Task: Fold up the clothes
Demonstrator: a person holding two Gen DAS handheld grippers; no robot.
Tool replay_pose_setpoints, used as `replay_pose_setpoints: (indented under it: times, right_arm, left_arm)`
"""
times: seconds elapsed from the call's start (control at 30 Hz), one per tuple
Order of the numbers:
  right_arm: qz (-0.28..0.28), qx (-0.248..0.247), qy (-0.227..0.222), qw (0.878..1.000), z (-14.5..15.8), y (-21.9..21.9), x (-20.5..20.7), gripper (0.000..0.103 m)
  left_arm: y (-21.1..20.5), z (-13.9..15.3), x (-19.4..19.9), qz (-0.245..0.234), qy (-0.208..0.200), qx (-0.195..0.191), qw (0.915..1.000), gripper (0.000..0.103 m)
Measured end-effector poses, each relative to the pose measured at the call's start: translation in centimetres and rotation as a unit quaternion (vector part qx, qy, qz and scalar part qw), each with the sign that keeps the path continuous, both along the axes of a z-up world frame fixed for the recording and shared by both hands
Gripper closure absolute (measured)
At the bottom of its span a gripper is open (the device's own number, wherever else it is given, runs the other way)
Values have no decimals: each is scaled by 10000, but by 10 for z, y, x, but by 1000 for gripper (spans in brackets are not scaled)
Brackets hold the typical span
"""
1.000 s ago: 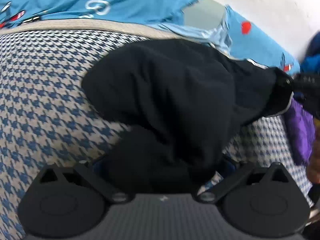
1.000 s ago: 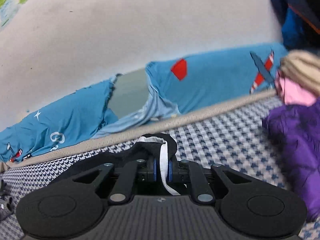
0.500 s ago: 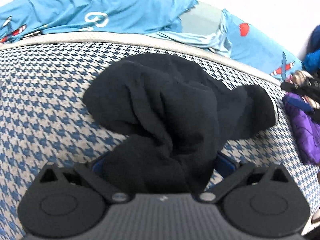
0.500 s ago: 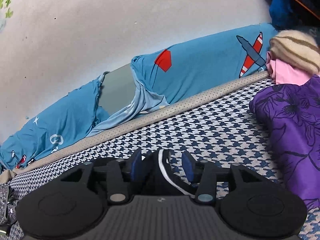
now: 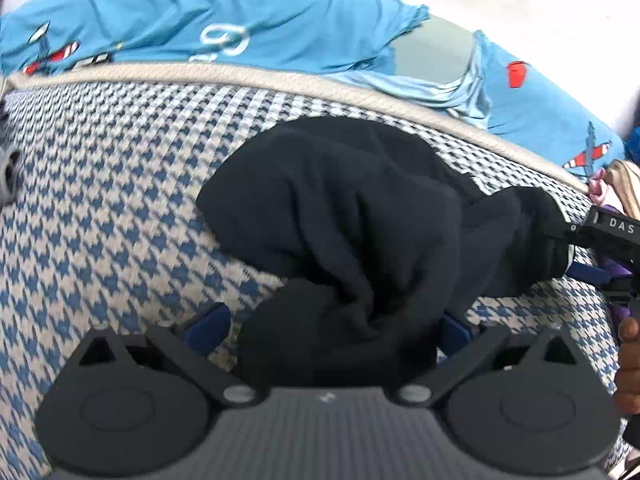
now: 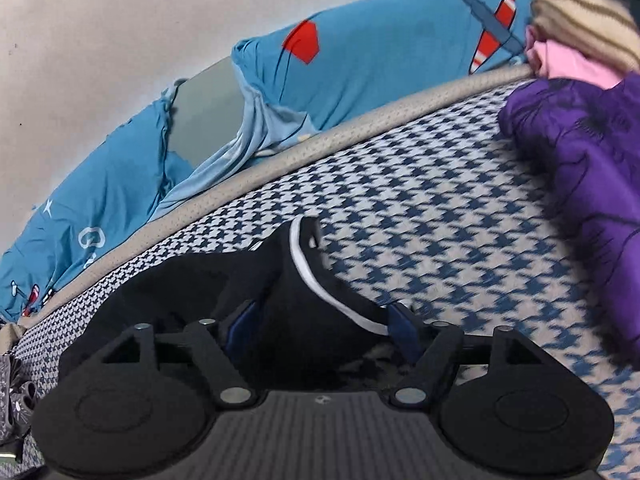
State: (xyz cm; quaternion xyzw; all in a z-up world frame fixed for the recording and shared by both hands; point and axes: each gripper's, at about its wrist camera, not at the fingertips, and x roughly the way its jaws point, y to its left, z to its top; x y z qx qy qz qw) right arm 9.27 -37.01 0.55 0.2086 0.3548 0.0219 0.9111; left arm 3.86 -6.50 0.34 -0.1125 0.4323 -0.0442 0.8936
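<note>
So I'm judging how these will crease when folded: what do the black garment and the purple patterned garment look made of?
Black garment: apparently a soft, matte knit, maybe fleece or jersey; it slumps in thick rounded folds without shine, with a white piped edge. Purple patterned garment: thinner-looking woven or synthetic cloth with a slight sheen and dark printed lines. Neither is certain.

Each tool is built in matt black plastic. On the left tool (image 5: 332,328) two round housings are seen at the near corners, with a ribbed grey plate between them. Angled black links are pinned by silver screws, and blue pads (image 5: 206,326) are fitted on the inner faces of the fingers. The right tool (image 6: 324,330) is made alike; from the left camera white letters "DAS" are seen on its side.
</note>
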Motion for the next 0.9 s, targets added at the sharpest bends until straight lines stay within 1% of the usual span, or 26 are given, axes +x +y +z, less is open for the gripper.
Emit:
replay_pose_setpoints:
  times: [0.1,0.17,0.23,0.33,0.5,0.57,0.6,0.67,0.7,0.73,0.83,0.9]
  right_arm:
    - [133,324,51,9994,-6,8,5,28]
    - [251,661,113,9974,-10,14,7,27]
    - [383,815,145,9958,-13,23,9,26]
    - [485,820,123,9954,-14,38,9,21]
    - [706,1051,250,9916,-22,56,13,20]
    - [886,1018,276,9905,-25,66,15,21]
    - [930,904,251,9912,-26,72,14,22]
    - [953,591,152,9936,-26,83,12,27]
    - [954,464,116,9943,-27,88,11,37]
    - [950,376,85,9947,-28,91,10,53]
    - [931,358,89,9950,-31,94,12,75]
    - [906,344,88,9953,-33,95,12,82]
  left_arm:
    - [1,-1,-1,-1,-8,21,10000,0]
    - [0,1,-3,-26,-69,134,9999,0]
    - [0,1,-4,-32,-83,181,9998,0]
    - [1,1,-5,-17,-77,213,9997,0]
    - [0,1,-6,-65,-62,279,9996,0]
    - [-1,0,-6,-94,-49,297,9995,0]
    - [-2,0,-7,-108,-45,300,9995,0]
    - [-1,1,-8,-118,-55,292,9995,0]
    - [0,1,-8,-117,-64,294,9995,0]
    - [1,2,-9,-113,-73,293,9995,0]
    - [5,4,-10,-86,-102,256,9996,0]
    - [9,7,-11,-67,-124,219,9997,0]
